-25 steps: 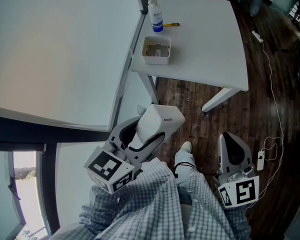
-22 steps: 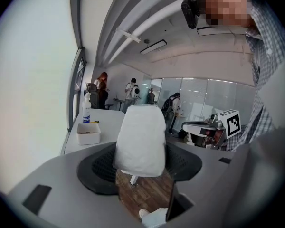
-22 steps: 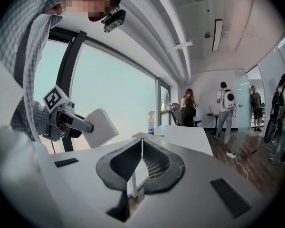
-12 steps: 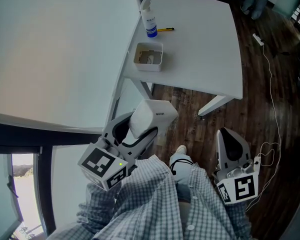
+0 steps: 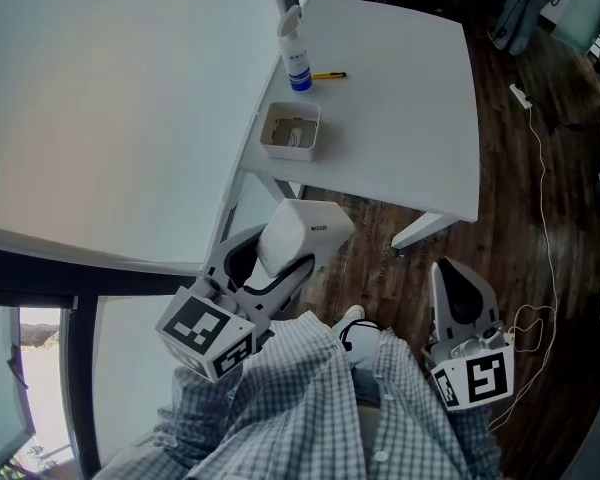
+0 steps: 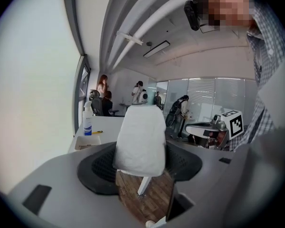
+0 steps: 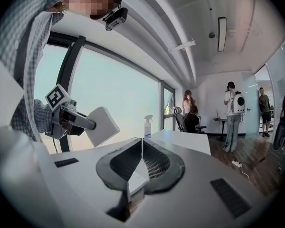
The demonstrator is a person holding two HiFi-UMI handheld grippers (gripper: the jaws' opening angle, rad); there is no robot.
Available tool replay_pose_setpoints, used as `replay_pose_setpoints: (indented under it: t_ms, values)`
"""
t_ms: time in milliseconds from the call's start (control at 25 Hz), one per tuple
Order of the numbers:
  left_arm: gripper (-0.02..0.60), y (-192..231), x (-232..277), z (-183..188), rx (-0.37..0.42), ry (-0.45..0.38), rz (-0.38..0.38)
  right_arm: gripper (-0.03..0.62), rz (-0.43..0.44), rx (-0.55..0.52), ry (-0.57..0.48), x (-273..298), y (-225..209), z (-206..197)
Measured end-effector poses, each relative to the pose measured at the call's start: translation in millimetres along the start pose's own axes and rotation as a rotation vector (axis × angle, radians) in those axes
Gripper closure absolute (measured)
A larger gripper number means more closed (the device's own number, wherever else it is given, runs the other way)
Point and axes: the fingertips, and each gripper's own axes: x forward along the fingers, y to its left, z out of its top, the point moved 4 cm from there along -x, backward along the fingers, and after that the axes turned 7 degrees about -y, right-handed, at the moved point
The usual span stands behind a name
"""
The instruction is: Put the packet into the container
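Note:
My left gripper point(image 5: 280, 266) is shut on a white packet point(image 5: 302, 231), which stands up between its jaws in the left gripper view point(image 6: 139, 141). The packet also shows in the right gripper view point(image 7: 102, 125). A shallow beige container point(image 5: 290, 131) sits on the near left corner of the white table point(image 5: 400, 98), well ahead of both grippers. It appears small in the left gripper view point(image 6: 87, 143). My right gripper point(image 5: 454, 286) hangs at the lower right over the wooden floor, shut, with its jaws meeting at the tips and nothing between them point(image 7: 141, 148).
A spray bottle point(image 5: 293, 48) and a yellow pen point(image 5: 328, 75) lie on the table behind the container. A window wall point(image 5: 110, 108) runs along the left. A white cable point(image 5: 546, 168) trails over the floor at the right. People stand far back point(image 7: 232, 113).
The table with the container has slid down and left in the head view, so it is closer. Both grippers keep their poses, and the packet stays in the left one.

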Motion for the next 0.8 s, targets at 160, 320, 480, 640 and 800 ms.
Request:
replay_pose_setpoints:
  t_ms: [160,320,480,640,800]
  values:
    - [0.301,-3.9,8.0,3.2,-0.003,-0.012,0.026,0.574,0.028,-0.008,-0.005,4.7,-12.7,-1.1]
    - [0.301,-9.0,13.4,3.4,-0.008,-0.024,0.05,0.574,0.06,-0.008,-0.007,8.1,-21.5,-3.9]
    - [0.301,-15.0,19.8,4.5,0.001,-0.022,0.052,0.576,0.086,-0.005,-0.013,11.0,-24.6,-5.2]
    - [0.301,-17.3,20.7,4.1,0.005,-0.016,0.061,0.574,0.092,0.002,-0.021,10.1,-27.0,-6.8]
    - [0.301,-19.7,20.1,4.8,0.003,-0.021,0.068,0.574,0.102,0.002,-0.021,8.8,-29.4,-6.0]
